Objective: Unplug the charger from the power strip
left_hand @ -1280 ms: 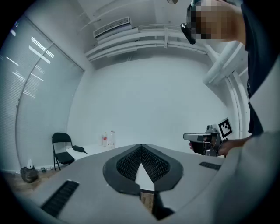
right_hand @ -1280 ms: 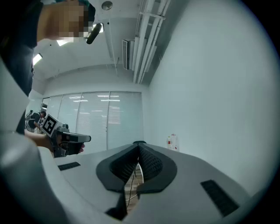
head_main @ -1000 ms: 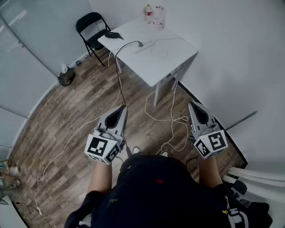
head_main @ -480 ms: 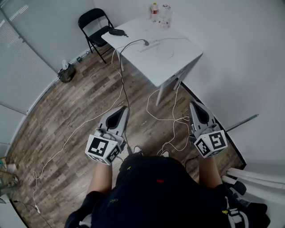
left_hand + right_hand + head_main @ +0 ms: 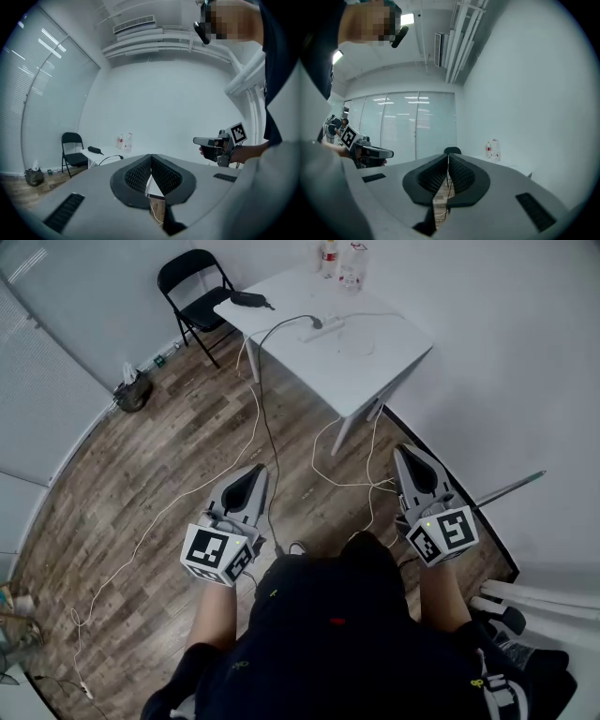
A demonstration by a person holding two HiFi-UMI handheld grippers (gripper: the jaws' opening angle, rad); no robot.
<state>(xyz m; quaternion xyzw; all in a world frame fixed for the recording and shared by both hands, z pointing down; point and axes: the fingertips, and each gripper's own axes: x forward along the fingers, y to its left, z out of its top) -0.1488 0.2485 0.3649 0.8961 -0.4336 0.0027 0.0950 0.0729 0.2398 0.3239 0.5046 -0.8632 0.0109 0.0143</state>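
A white power strip (image 5: 324, 331) lies on the white table (image 5: 380, 367) far ahead. A dark cable's plug (image 5: 316, 322) sits in its left end, and a black adapter (image 5: 247, 299) lies at the table's left corner. My left gripper (image 5: 256, 471) and right gripper (image 5: 405, 452) are held level at waist height over the wooden floor, well short of the table. Both are shut with nothing between the jaws. In the left gripper view the pads (image 5: 140, 174) meet at the tip, with the table (image 5: 100, 153) small in the distance. The right gripper view shows closed pads (image 5: 461, 174).
A black folding chair (image 5: 192, 282) stands left of the table, and bottles (image 5: 341, 259) stand at its far edge. White and dark cables (image 5: 349, 482) trail over the floor between me and the table. A white wall runs along the right. A small bin (image 5: 130, 392) sits by the glass partition.
The person has walked toward the table, which now looks nearer. Both grippers have come forward with the body and stay shut.
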